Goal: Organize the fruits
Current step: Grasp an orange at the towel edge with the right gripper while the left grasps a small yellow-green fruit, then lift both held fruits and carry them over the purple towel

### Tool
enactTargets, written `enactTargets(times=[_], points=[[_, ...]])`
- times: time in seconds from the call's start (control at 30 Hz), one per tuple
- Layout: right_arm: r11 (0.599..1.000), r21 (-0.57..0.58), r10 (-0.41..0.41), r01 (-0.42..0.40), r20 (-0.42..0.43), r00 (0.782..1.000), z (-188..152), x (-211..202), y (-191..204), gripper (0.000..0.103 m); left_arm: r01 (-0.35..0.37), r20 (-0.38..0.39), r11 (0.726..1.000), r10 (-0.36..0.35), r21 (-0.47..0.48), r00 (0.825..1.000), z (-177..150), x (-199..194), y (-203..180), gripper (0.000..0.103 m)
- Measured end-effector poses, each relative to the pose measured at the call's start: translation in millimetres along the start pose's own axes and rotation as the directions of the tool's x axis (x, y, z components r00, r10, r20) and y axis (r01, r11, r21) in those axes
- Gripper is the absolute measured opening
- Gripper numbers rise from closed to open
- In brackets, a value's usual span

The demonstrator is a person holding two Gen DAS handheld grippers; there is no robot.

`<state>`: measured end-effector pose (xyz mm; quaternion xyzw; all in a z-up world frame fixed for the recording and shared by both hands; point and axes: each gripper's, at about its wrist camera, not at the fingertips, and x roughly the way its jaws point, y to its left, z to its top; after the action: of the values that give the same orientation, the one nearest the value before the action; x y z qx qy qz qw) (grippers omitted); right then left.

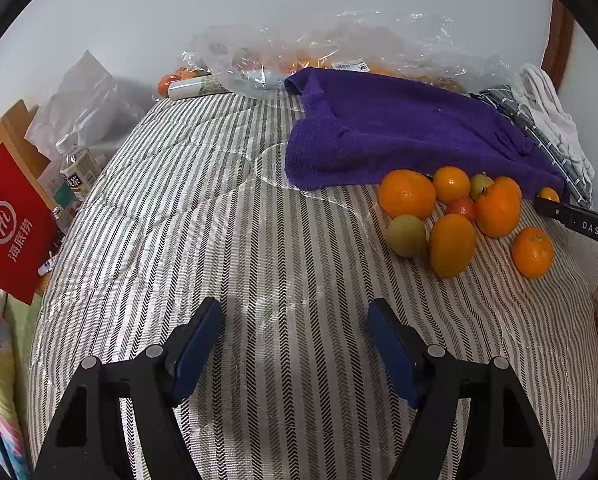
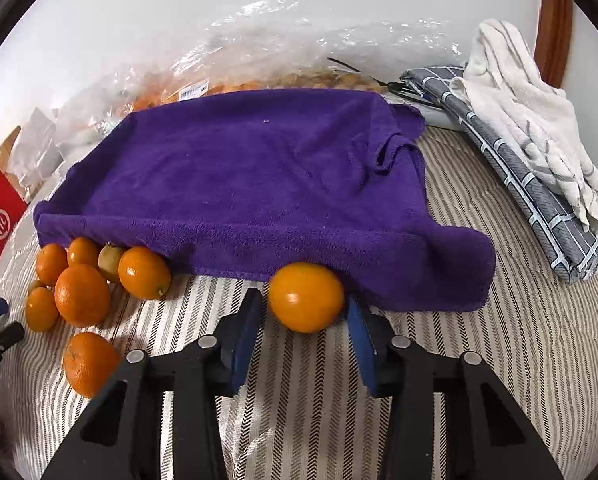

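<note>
"DAS" on right tongs (image 1: 579,220), "海底捞" on red bag (image 1: 13,224)

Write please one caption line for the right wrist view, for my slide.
Right gripper closes around an orange at the purple towel's front edge.

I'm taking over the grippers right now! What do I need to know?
Left gripper: open, empty, above bare striped cover.
Right gripper: jaws around one orange at the purple towel's front edge; pads look to be touching it, grip not certain.
Fruit pile: oranges and some greenish fruits, loose beside the towel's left corner.
Done: nothing sorted so far.
Left: secure this orange, then organize the pile.
</note>
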<state>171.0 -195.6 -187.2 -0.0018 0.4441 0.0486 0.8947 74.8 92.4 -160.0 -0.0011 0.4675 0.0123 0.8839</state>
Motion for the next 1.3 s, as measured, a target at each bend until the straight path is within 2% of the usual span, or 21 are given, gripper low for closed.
enactTargets(times=[0.17,0.27,0.43,0.67,0.87,1.13,1.2,1.23,1.3], points=[[0.999,0.041,0.036,-0.036,0.011,0.999,0.8,-0.6,-8.2,0.035,0.040,0.010,0.999,-0.040,-0.013,0.999,-0.2,-2.3,1.2,0.072],[0.998,0.051,0.046,-0.046,0.020,0.999,0.4,-2.2,-9.5,0.035,0.072,0.020,0.997,-0.071,-0.022,0.997,-4.2,-7.2,-1.8,0.067],[0.999,0.022,0.030,-0.031,0.030,0.999,-2.4,-7.6,-6.3,0.035,0.067,-0.001,0.997,-0.067,0.030,0.998,-4.3,-8.7,-23.7,0.065],[0.999,-0.016,0.031,-0.031,0.018,0.999,-5.2,-8.5,-0.3,0.035,0.010,-0.029,1.000,-0.010,0.010,1.000,17.3,5.3,-30.8,0.056],[0.999,-0.009,0.038,-0.038,0.009,0.999,-5.4,-6.6,-2.6,0.035,0.064,-0.011,0.998,-0.064,0.023,0.998,20.3,10.8,-41.6,0.052],[0.999,-0.009,0.038,-0.038,0.011,0.999,-5.7,-5.8,-1.6,0.035,0.068,0.024,0.996,-0.069,0.055,0.997,26.7,18.8,-57.8,0.051],[0.999,-0.008,0.041,-0.041,0.011,0.999,-5.9,-5.8,-1.9,0.035,0.098,0.031,0.994,-0.100,0.046,0.995,27.8,17.9,-58.1,0.039],[0.999,-0.008,0.043,-0.043,0.011,0.999,-6.1,-5.7,-2.0,0.035,0.107,0.032,0.993,-0.108,0.044,0.994,27.9,18.1,-57.9,0.026],[0.999,-0.009,0.047,-0.047,0.012,0.999,-6.4,-5.8,-2.1,0.035,0.145,0.036,0.989,-0.145,0.026,0.989,27.4,17.6,-53.1,0.025]])
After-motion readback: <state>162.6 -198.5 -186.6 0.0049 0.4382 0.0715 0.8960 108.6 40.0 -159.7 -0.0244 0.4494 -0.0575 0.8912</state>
